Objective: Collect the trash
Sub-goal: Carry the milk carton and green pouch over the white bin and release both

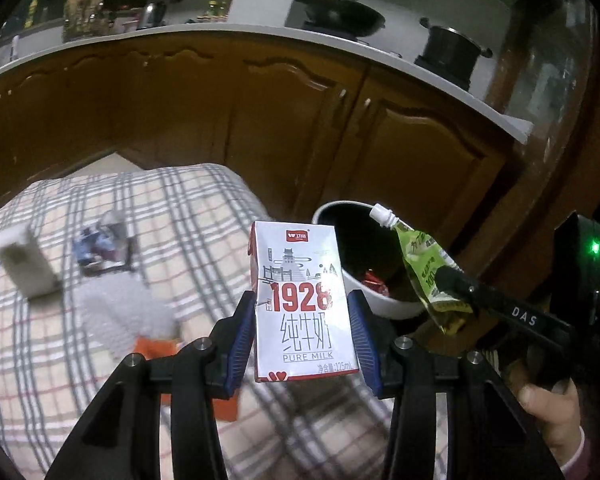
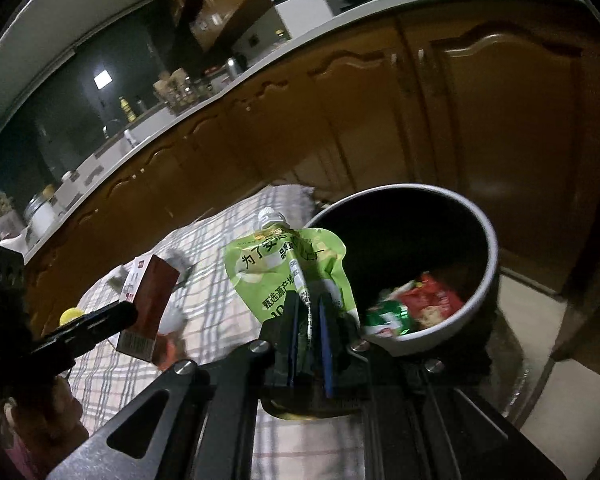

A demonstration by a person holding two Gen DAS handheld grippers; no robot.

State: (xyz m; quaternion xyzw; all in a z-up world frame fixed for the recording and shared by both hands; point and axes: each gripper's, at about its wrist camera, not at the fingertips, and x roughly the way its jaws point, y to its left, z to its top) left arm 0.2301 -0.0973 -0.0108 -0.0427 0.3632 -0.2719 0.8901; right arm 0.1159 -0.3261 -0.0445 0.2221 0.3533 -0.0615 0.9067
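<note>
My left gripper [image 1: 302, 316] is shut on a white milk carton [image 1: 300, 300] marked 1928, held upright above the checked tablecloth [image 1: 100, 360]. The carton also shows in the right wrist view [image 2: 148, 308]. My right gripper [image 2: 308, 320] is shut on a green spouted drink pouch [image 2: 288, 268], held just left of the white bin [image 2: 488, 268]. The pouch also shows in the left wrist view [image 1: 428, 268], in front of the bin [image 1: 384, 304]. The bin holds red and green wrappers [image 2: 416, 308].
On the cloth lie a small white box [image 1: 24, 264], a crumpled blue wrapper [image 1: 100, 248] and an orange scrap [image 1: 156, 348]. Brown cabinet doors [image 1: 260, 120] and a counter with a wok [image 1: 340, 12] and a pot [image 1: 452, 48] stand behind.
</note>
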